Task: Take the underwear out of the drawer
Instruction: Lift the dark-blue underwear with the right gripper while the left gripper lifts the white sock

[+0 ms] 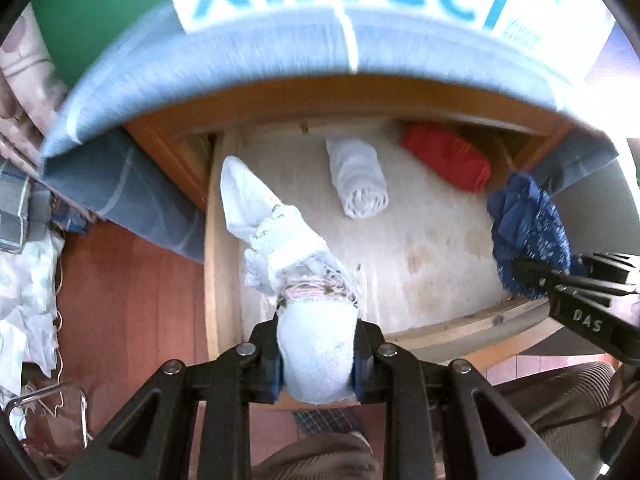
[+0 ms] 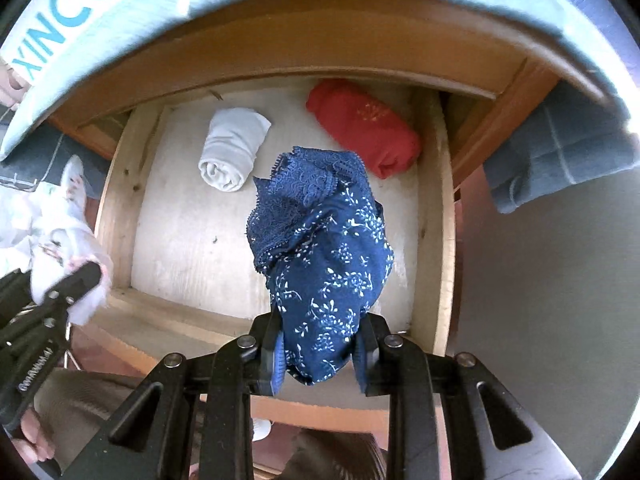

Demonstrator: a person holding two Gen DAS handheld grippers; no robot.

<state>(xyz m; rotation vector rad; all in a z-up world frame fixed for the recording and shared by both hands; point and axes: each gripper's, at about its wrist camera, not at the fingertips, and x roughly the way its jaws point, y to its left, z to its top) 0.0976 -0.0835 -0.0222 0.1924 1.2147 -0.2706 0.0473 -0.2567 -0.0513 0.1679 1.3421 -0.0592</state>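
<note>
Wooden drawer (image 2: 434, 200) with white roll (image 2: 232, 150), red bundle (image 2: 364, 128)

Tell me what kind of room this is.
Probably a bedroom: a wooden drawer with rolled underwear, a white roll and a red one, beneath blue bedding.

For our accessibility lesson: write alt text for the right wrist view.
The right gripper holds blue floral underwear above an open wooden drawer, where a white roll and a red roll remain. At left, the left gripper holds white underwear.
</note>
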